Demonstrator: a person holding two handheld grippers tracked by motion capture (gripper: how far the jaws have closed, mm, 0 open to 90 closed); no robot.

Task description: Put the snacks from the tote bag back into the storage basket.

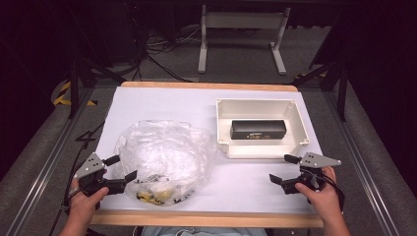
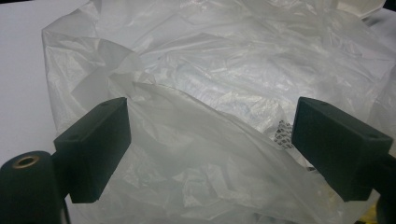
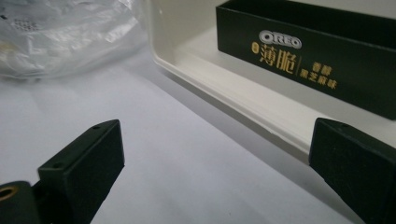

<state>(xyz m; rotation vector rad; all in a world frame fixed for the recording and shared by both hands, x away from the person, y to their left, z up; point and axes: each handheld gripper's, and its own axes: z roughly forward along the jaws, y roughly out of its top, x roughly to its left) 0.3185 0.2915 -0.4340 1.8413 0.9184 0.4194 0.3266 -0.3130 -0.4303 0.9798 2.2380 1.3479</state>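
- The left hand-held gripper [image 1: 122, 168] sits at the near left edge of the tabletop [image 1: 162, 101], jaws spread wide and released, nothing pinched between them.
- Its jaws point at the bag [image 1: 164, 157], a crumpled clear plastic one lying on the left half of the tabletop; in the left gripper view the film [image 2: 219, 140] bulges up between the two jaws without either pad pressing on it.
- Small dark and yellow items [image 1: 155, 194] show through the near end of the bag, too blurred to tell apart.
- The right hand-held gripper [image 1: 285, 169] is at the near right, low over the white surface, jaws wide apart and empty.
- Just beyond it stands the tray [image 1: 223, 125], a white rectangular one on the right half of the tabletop, well apart from the bag.
- A black Oreo box [image 1: 258, 129] lies flat in the tray; the right gripper view shows its printed side [image 3: 299, 60] behind the tray's near wall.
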